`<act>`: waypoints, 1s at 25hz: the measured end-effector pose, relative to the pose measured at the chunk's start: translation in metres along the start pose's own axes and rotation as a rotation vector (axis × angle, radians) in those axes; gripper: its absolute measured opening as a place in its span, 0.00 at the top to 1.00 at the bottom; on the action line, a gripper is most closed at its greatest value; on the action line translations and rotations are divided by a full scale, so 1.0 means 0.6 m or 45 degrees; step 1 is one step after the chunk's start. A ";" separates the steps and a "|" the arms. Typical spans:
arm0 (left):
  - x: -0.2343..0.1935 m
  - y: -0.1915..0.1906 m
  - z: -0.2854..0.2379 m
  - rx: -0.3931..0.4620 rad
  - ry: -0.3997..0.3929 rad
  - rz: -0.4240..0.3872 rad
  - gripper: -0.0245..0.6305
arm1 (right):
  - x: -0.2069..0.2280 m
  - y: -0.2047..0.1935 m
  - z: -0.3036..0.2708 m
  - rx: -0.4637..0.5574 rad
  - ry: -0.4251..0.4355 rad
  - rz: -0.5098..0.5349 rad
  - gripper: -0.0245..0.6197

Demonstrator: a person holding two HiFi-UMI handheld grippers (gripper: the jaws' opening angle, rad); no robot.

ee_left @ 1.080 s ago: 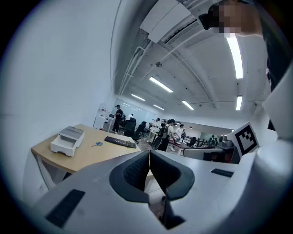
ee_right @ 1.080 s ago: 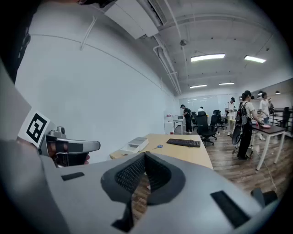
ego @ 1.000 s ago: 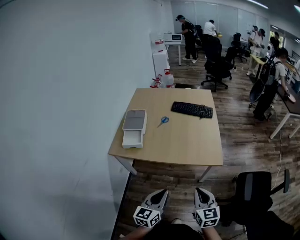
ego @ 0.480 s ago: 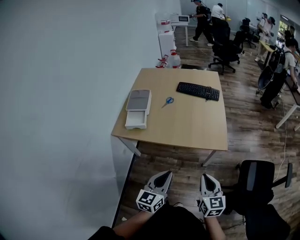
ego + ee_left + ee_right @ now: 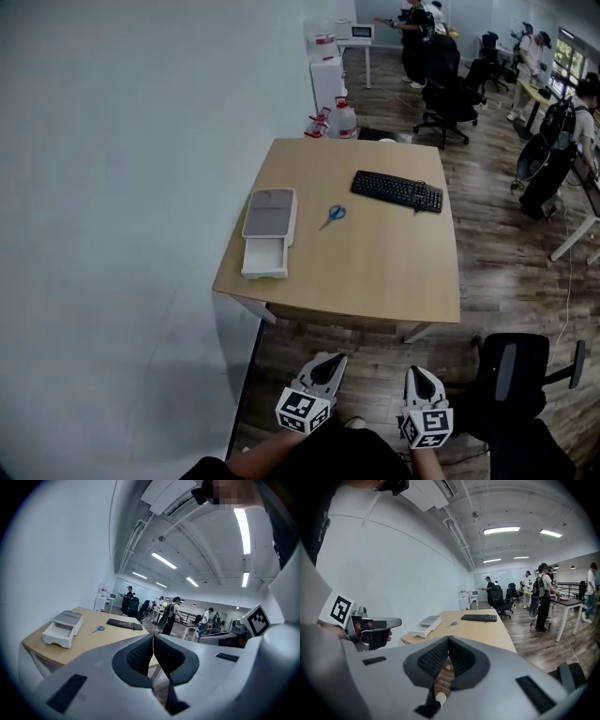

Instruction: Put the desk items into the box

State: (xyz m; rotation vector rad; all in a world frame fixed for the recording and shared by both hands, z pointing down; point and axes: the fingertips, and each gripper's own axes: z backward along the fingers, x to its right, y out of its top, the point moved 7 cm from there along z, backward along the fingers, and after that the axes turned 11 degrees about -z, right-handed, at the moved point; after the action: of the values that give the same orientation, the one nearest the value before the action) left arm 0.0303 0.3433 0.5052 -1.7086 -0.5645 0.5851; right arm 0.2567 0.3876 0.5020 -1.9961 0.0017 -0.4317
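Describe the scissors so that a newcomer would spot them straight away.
Find the light wooden desk against the white wall. On it, between the white box with a grey lid at its left edge and the black keyboard, lie the scissors. They are the smallest item there and the only blue-handled one.

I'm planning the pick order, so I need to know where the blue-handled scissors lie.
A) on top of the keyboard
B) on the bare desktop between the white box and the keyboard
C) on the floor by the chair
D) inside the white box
B: the scissors lie on the bare wood of the desk, between the white box and the keyboard, touching neither.
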 end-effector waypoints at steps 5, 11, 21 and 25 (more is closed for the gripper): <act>-0.074 0.028 -0.070 0.005 -0.084 0.008 0.94 | -0.014 0.053 -0.095 0.009 -0.019 -0.003 0.87; -0.182 0.053 -0.120 0.001 -0.119 0.032 0.94 | -0.050 0.109 -0.212 -0.023 -0.034 0.029 0.87; -0.357 0.061 -0.147 0.004 -0.161 0.027 0.94 | -0.143 0.180 -0.382 -0.030 -0.009 0.094 0.87; -0.415 0.066 -0.150 0.012 -0.147 0.041 0.94 | -0.177 0.188 -0.434 -0.058 0.005 0.116 0.87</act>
State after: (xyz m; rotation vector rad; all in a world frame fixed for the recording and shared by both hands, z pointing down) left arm -0.0969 0.1079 0.5048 -1.6851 -0.6160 0.7119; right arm 0.0999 0.1295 0.4733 -2.0313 0.1052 -0.3795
